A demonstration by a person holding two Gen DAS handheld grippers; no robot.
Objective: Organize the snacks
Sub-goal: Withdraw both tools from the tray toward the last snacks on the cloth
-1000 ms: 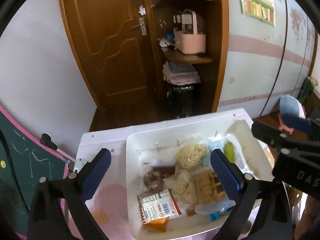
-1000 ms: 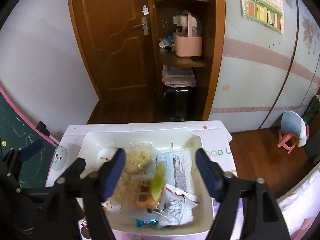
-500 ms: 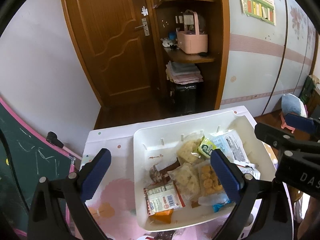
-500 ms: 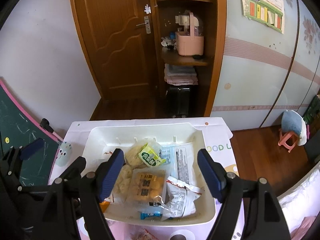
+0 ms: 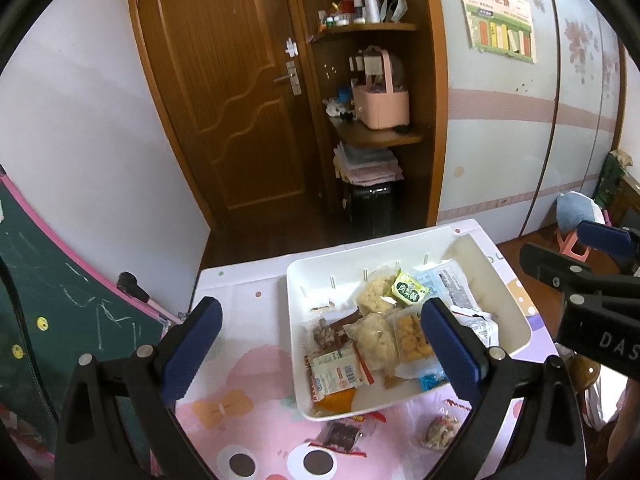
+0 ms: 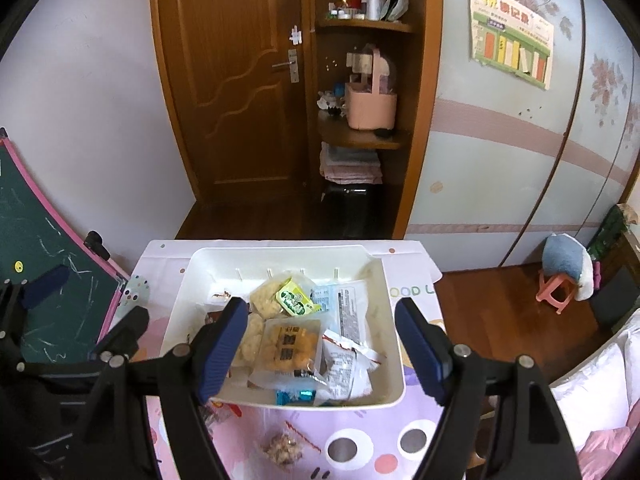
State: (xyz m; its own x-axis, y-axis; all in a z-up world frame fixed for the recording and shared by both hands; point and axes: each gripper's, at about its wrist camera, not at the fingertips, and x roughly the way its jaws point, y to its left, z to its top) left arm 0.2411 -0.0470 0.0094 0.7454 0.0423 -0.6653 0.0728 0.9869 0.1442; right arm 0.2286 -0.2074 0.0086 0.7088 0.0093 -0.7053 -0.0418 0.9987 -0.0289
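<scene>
**Hovering Over a Nearly Filled Snack Bin**

Hovering above a cartoon-print desk [image 5: 248,376], pitched steeply downward, side by side over the work area. Spread wide and gripping nothing: left hand-held gripper [image 5: 320,344], blue pads framing bare desk on one side and the bin's near corner on the other; right hand-held gripper [image 6: 320,344], likewise gaping and empty, straddling the bin's front half from above.

Sitting toward the desk's far edge, white bin [image 6: 394,360], already heaped with snack packets lying flat and overlapping: yellow biscuit packet [image 6: 290,346] near the middle, green packet [image 6: 294,300] behind it atop pale puffed snacks, red-and-white packet [image 5: 334,370] at the near-left corner.

Waiting outside the bin on the desk's near side: small clear packet of mixed bits [image 6: 282,450] and dark-wrapped packet [image 5: 340,436], just in front of the bin's front wall, well below both grippers.

Risks, as judged from here: thin, flat wrappers lying flush on the desk, hard to pinch without pads skidding over slick film; crushing of brittle contents under too firm a squeeze; bumping the bin's front wall on a descent so close beside it, nudging it toward the desk's far edge; crowding of the two grippers if both reach for neighbouring packets at once.
</scene>
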